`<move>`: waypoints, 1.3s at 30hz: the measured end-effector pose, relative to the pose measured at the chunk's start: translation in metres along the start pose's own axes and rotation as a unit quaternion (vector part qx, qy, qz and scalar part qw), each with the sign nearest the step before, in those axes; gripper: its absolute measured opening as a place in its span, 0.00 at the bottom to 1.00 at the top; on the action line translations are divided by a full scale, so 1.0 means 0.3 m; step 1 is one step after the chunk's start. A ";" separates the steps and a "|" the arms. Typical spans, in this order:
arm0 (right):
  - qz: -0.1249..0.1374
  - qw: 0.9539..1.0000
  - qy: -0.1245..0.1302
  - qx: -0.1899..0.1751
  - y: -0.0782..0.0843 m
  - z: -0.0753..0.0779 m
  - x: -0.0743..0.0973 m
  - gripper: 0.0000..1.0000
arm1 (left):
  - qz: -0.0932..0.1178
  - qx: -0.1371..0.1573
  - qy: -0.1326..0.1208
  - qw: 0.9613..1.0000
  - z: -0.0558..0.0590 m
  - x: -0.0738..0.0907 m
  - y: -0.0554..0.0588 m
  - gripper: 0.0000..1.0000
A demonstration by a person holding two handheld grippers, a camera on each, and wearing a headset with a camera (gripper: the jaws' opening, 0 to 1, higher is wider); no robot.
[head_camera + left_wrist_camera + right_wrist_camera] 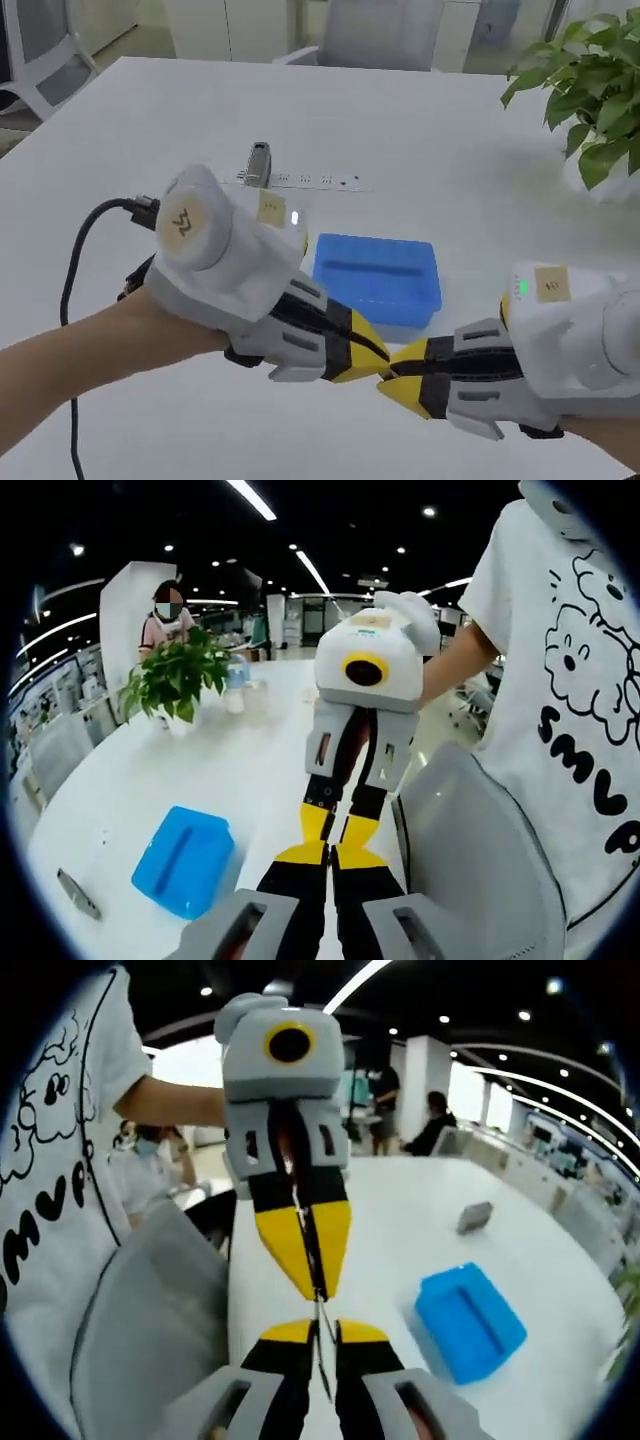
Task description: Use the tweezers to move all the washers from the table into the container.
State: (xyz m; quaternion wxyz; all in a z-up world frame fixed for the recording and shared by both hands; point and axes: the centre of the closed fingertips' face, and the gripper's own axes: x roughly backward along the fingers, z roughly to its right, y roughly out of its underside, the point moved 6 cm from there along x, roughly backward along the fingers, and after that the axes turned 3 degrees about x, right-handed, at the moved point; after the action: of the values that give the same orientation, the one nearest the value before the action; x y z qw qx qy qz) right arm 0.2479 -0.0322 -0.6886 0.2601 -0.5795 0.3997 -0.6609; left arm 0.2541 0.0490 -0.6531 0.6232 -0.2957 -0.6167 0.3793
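My two grippers meet tip to tip above the table's near edge. The left gripper (372,360) (330,856) comes in from the left with its yellow jaws pressed together. The right gripper (396,386) (323,1333) faces it, its jaws closed on thin metal tweezers (324,1360) that run up to the left gripper's tips (318,1288). Whether the left jaws also pinch the tweezers I cannot tell. A blue rectangular container (378,272) (185,860) (470,1322) sits on the white table just beyond the grippers. I cannot make out any washers.
A white power strip (300,181) with a grey plug block (259,163) lies behind the container. A potted plant (595,90) stands at the far right. A black cable (72,290) trails from the left gripper. A grey chair (480,870) stands by the person.
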 end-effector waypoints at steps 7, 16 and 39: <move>0.004 1.000 0.018 -0.023 0.055 -0.003 -0.039 0.11 | -0.006 -0.016 0.024 1.000 -0.009 -0.009 -0.024 0.00; -0.011 0.999 0.017 -0.034 0.116 0.016 -0.063 0.11 | -0.019 -0.023 0.040 0.999 -0.029 -0.017 -0.024 0.00; -0.116 0.986 0.028 0.118 0.205 0.090 -0.087 0.02 | -0.067 0.011 -0.016 0.998 -0.103 -0.061 0.156 0.00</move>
State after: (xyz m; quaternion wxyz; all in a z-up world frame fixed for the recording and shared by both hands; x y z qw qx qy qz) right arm 0.2718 -0.0508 -0.7540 0.2369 -0.5686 0.2558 -0.7451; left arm 0.2806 0.0618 -0.7043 0.6403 -0.2405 -0.6412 0.3479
